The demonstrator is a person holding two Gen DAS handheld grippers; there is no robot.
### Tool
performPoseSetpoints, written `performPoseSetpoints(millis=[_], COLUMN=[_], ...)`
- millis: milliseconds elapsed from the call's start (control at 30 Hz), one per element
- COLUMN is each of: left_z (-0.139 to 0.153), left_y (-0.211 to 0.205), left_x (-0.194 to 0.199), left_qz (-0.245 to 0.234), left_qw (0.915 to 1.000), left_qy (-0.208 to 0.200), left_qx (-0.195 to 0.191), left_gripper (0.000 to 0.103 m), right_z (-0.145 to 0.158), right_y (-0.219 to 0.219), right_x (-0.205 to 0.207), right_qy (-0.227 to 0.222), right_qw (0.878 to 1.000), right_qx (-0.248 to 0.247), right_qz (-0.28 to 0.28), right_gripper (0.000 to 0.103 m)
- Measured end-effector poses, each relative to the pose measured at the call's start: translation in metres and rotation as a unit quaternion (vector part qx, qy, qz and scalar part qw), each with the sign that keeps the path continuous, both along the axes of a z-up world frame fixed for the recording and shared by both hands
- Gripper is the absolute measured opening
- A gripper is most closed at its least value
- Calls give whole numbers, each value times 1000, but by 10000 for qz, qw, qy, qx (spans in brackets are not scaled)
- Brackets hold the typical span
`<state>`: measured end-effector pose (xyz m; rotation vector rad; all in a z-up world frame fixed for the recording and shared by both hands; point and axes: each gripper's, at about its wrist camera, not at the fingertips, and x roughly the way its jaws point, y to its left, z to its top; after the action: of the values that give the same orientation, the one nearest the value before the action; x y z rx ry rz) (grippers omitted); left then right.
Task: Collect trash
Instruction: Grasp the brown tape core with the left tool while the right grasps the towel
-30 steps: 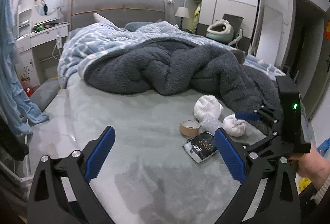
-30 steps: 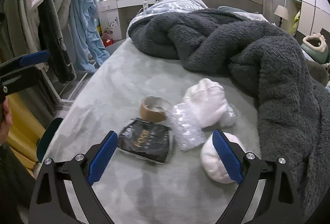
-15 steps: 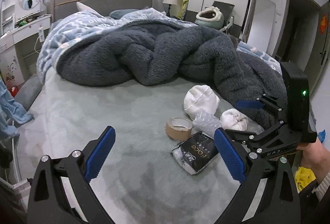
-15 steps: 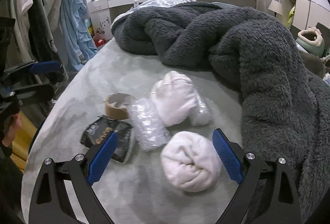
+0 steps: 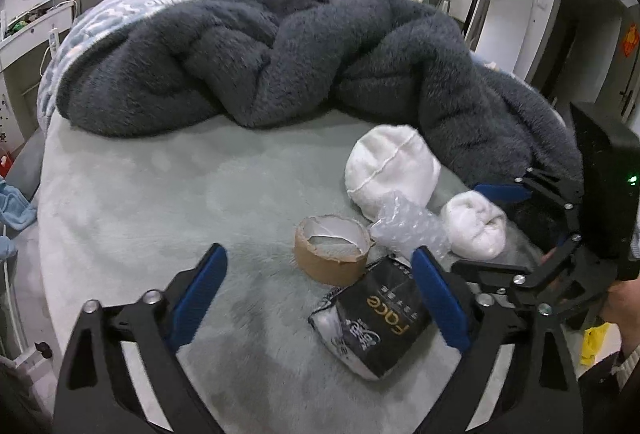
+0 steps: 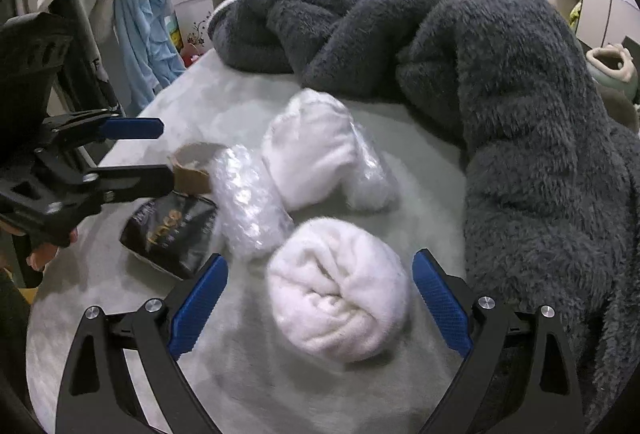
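Both claws stand with jaws spread wide and hold nothing. From my remote station, the left gripper (image 5: 318,292) now sits much closer to the trash cluster than one second ago: the black wrapper (image 5: 378,322) has grown large and lies partly between its blue pads, touching the right pad's inner side in view. The right gripper (image 6: 320,300) has also advanced; the rolled white sock (image 6: 338,288), which lay beside its right pad one second ago, is now centred between the two pads, with a gap on each side.

Item positions on the grey-green bed sheet (image 5: 160,202):
- Cardboard tape roll (image 5: 332,248): upright on its rim, touching the black wrapper's far edge.
- Bubble wrap (image 5: 408,230): just right of the tape roll, touching the larger white sock (image 5: 390,170) behind it.
- A second bubble wrap piece (image 6: 370,170) lies against the far side of the larger sock in the right wrist view.

Edges and room: the dark fleece blanket (image 6: 540,122) is heaped along the far side of the cluster and comes close to the right gripper's right pad. Open sheet extends to the left of the tape roll in the left wrist view, up to the mattress edge. The two grippers approach from opposite sides and are near each other; the left one appears at the left margin of the right wrist view, beside the tape roll.
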<state>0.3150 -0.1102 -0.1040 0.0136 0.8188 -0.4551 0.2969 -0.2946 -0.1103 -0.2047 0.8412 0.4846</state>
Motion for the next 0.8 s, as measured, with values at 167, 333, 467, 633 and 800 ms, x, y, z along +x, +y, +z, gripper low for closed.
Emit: performPoseSetpoints(millis=[167,333,467,633,800], left_z=[-11,-19,-22,-21,-12], left_y=[-9,-10,-8,-7,-6], left_x=[9,17,22,23,16], left_qz=[-95,-59,-5,12,-5], left_qw=[9999,9995,9994,9994,9997], left_qy=[115,286,354,338,239], left_qx=[77,73,-44,-43,-21], left_gripper=[81,73,66,55,47], right_z=[-5,-5,-8,-9,-14], right_y=[-9,-6,1,2,1], right_x=[4,3,5,10,15], right_qy=[110,123,152,168,319], right_qw=[9999,9999,9998,9998,9994], right_qx=[-22,-54,-94,-70,-142], right_qz=[-97,-51,-18,-32,-82], right_gripper=[95,95,95,92,66])
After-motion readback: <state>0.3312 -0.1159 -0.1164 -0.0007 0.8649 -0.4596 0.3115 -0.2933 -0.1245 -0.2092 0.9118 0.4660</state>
